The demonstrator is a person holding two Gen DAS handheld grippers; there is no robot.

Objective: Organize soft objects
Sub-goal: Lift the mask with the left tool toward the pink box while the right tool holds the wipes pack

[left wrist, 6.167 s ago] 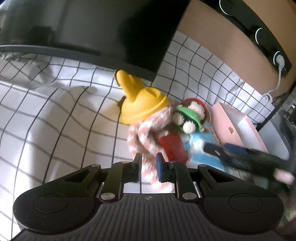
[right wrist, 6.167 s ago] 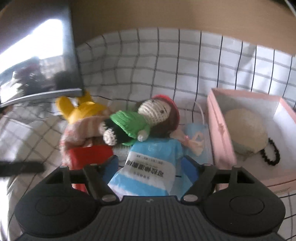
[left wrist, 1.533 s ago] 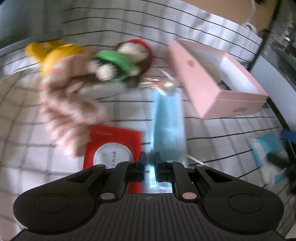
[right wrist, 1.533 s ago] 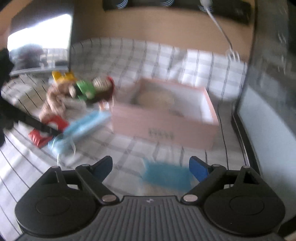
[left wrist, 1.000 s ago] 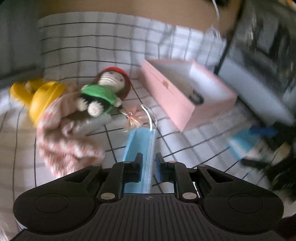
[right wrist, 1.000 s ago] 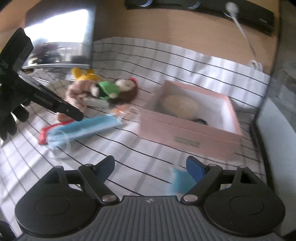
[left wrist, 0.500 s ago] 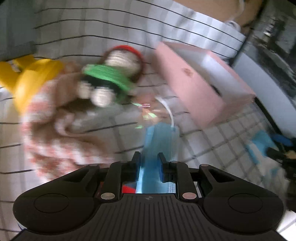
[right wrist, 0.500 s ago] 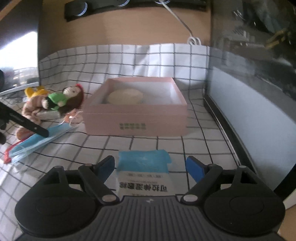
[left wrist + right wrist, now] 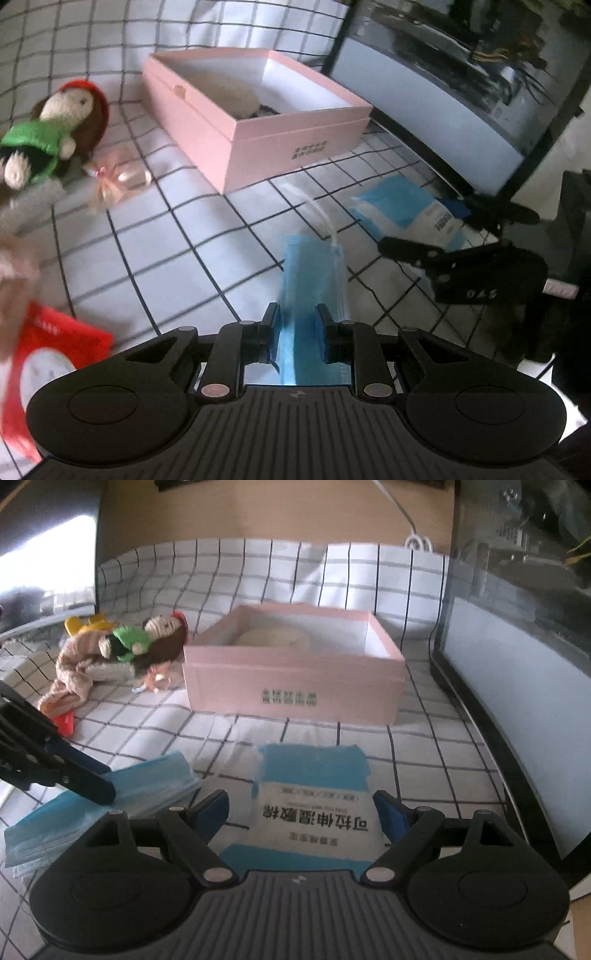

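The left hand-held gripper (image 9: 297,332) is seen clamped on a stack of blue face masks (image 9: 314,273), its jaws nearly together with the folded edge pinched between them. The masks are held low over the checked cloth (image 9: 177,229), near the front of the pink box (image 9: 258,122), with a thin white ear loop trailing from the far end.

The stack is judged light, soft and floppy; sagging is to be expected wherever it is unsupported, and the loose layers could fan apart or slide out of a light pinch. A hold across the full thickness, close to the middle of a long edge, looks safest, and the loop is best kept from snagging.

The right hand-held gripper (image 9: 301,812) is spread wide, and the blue and white packet (image 9: 310,805) lies flat on the cloth between its fingers, untouched as far as can be told. The packet looks like a soft, crinkly plastic pouch, probably slippery; its side edges would suit a wide grasp.

The cloth is draped over a table and wrinkled in places, so snagging under a low approach is possible. A knitted doll (image 9: 147,638), a striped scarf (image 9: 72,675) and a red packet (image 9: 48,354) are left on the far side. A wooden wall with a cable is seen behind, and a dark glass-fronted unit along the right edge.
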